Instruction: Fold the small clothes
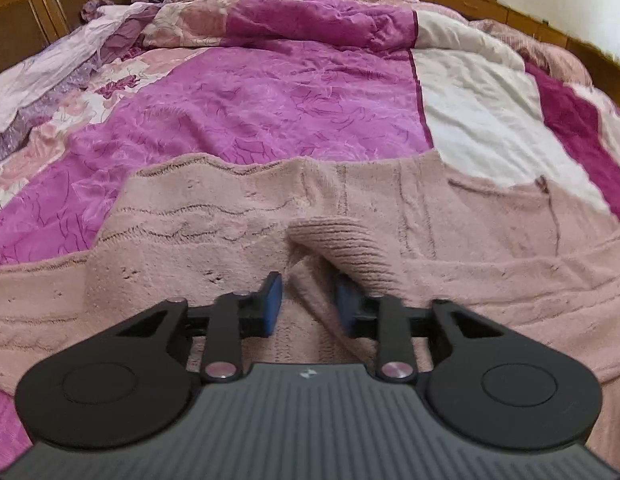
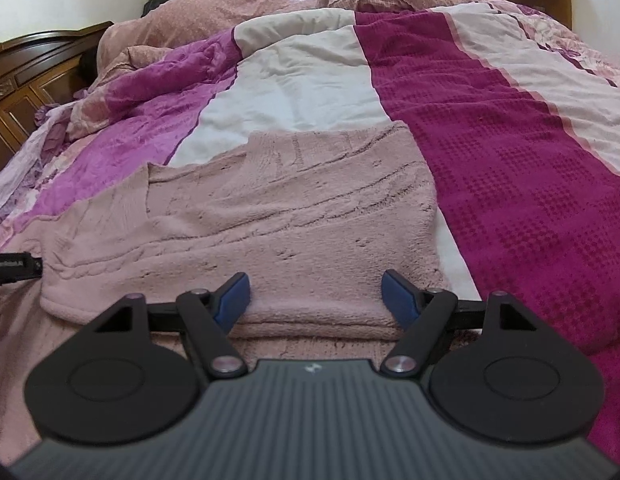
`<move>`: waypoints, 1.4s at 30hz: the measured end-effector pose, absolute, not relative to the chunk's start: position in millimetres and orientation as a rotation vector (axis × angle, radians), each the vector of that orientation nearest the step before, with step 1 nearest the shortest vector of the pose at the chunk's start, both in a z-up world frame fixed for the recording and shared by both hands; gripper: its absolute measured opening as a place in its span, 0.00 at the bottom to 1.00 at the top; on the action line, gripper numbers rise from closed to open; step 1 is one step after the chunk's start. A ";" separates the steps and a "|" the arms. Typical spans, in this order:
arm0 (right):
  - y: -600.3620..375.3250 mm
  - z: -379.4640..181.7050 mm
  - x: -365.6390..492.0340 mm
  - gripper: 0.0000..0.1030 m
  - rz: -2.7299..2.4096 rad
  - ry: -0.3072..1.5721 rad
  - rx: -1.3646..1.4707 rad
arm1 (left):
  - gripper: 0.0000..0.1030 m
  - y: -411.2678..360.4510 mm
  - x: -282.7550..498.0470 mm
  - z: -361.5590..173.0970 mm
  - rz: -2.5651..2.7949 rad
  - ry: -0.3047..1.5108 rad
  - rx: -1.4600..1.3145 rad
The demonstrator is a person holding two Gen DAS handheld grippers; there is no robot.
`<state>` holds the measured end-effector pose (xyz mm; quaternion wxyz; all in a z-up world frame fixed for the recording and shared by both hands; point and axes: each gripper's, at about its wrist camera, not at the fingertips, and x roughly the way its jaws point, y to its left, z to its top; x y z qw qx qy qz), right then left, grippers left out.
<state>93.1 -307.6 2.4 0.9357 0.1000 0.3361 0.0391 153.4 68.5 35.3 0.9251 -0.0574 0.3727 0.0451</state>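
A pale pink knitted sweater lies spread on the bed, also in the right wrist view. My left gripper is low over it, jaws partly open, a ribbed cuff or fold draped over the right fingertip; no grip shows. My right gripper is wide open, its blue pads resting at the sweater's folded near edge, gripping nothing.
The bed has a patchwork quilt of magenta, white and dark pink panels. Pink bedding is heaped at the far end. Wooden headboard cabinets stand behind. A black device edge shows at left.
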 end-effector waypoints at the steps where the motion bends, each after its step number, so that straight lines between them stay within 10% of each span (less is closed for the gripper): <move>1: -307.3 2.3 92.8 0.73 0.080 0.686 0.206 | 0.10 69.9 152.7 37.1 0.083 0.763 -0.139; 18: -311.9 18.7 96.2 0.72 0.106 0.704 0.197 | 0.10 90.2 92.2 60.7 0.095 0.762 -0.078; 25: -333.9 42.1 135.0 0.71 0.054 0.639 0.146 | 0.41 87.2 118.1 71.8 0.065 0.695 -0.077; 33: -362.1 5.7 192.1 0.71 0.032 0.735 0.219 | 0.46 93.5 153.5 42.0 0.119 0.788 -0.110; 36: -359.5 4.5 191.0 0.16 0.063 0.683 0.222 | 0.44 88.8 152.7 41.5 0.103 0.766 -0.085; 42: -359.9 4.1 185.5 0.15 -0.030 0.609 0.175 | 0.43 81.1 155.8 37.5 0.127 0.714 -0.035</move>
